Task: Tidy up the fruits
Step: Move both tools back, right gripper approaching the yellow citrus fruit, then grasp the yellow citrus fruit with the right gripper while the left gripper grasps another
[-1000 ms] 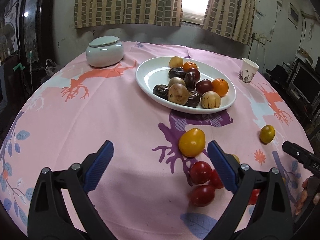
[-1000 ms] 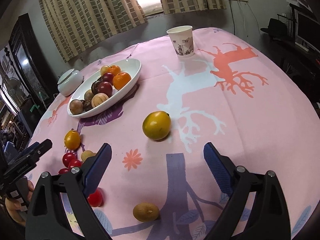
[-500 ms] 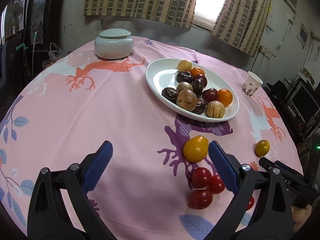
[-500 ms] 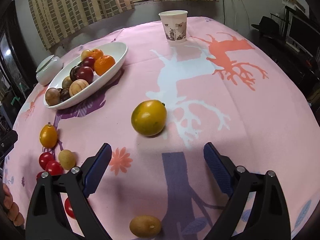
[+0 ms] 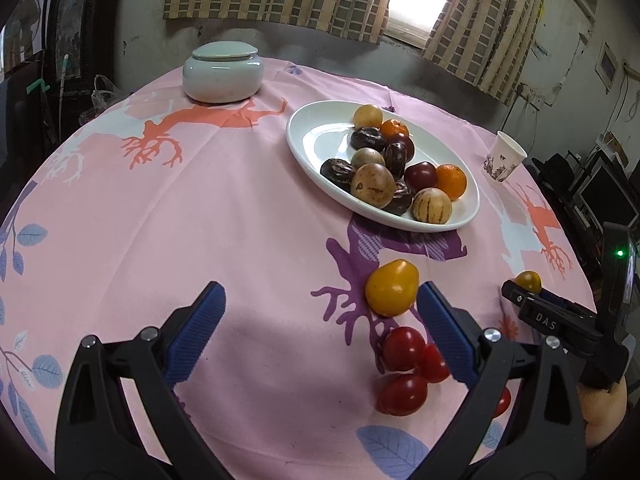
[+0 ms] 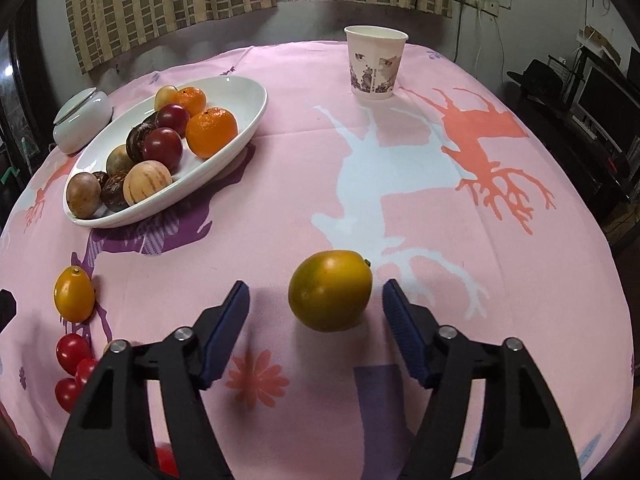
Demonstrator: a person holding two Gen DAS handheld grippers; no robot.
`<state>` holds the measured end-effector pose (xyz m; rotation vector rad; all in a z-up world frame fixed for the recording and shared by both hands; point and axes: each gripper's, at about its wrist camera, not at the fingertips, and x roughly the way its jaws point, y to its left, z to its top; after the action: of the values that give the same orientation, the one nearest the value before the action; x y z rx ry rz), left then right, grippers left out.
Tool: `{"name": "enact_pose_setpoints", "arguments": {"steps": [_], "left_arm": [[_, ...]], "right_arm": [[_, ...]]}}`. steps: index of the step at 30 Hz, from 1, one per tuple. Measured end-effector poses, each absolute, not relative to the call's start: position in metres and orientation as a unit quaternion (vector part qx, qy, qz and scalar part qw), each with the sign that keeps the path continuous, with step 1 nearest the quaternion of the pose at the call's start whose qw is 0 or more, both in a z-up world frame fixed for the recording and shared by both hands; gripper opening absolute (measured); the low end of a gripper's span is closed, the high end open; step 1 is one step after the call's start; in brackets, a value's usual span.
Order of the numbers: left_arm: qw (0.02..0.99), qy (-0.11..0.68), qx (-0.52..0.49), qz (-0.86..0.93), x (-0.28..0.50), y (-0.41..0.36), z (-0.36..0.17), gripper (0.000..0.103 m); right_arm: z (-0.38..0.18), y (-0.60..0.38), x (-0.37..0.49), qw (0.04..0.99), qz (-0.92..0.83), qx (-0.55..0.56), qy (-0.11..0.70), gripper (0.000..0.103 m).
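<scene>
A white oval plate (image 5: 320, 136) (image 6: 248, 92) holds several fruits: oranges, dark plums, brown passion fruits. On the pink cloth lie a yellow-orange tomato (image 5: 392, 288) (image 6: 74, 294), red cherry tomatoes (image 5: 402, 372) (image 6: 72, 352) and a yellow-green round fruit (image 6: 330, 296) (image 5: 528, 281). My left gripper (image 5: 320, 320) is open and empty; the yellow tomato lies just inside its right fingertip. My right gripper (image 6: 316, 312) is open, with the yellow-green fruit between its fingertips, not touching them. The right gripper also shows in the left wrist view (image 5: 560, 320).
A lidded white ceramic jar (image 5: 222, 70) (image 6: 82, 118) stands at the far left of the table. A paper cup (image 6: 374, 62) (image 5: 504, 158) stands at the far right. The round table's edge drops off beyond the cloth; furniture and monitors stand to the right.
The right gripper has moved forward so the yellow-green fruit now sits between its fingertips. The left gripper has shifted slightly forward and right toward the yellow tomato.
</scene>
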<state>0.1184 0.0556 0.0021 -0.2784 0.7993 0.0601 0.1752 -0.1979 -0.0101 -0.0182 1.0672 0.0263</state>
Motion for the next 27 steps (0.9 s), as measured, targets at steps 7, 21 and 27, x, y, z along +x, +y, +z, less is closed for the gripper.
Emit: {"name": "enact_pose_setpoints", "arguments": {"steps": [7, 21, 27], "left_arm": [[0.908, 0.4, -0.125, 0.017, 0.121, 0.05, -0.003, 0.098], [0.908, 0.407, -0.094, 0.019, 0.124, 0.036, -0.019, 0.098], [0.909, 0.409, -0.083, 0.026, 0.128, 0.026, -0.019, 0.098]], "right_arm": [[-0.008, -0.208, 0.177, 0.856, 0.031, 0.058, 0.513, 0.04], [0.014, -0.207, 0.112, 0.855, 0.122, 0.104, 0.494, 0.04], [0.018, -0.208, 0.108, 0.854, 0.145, 0.114, 0.487, 0.04]]}}
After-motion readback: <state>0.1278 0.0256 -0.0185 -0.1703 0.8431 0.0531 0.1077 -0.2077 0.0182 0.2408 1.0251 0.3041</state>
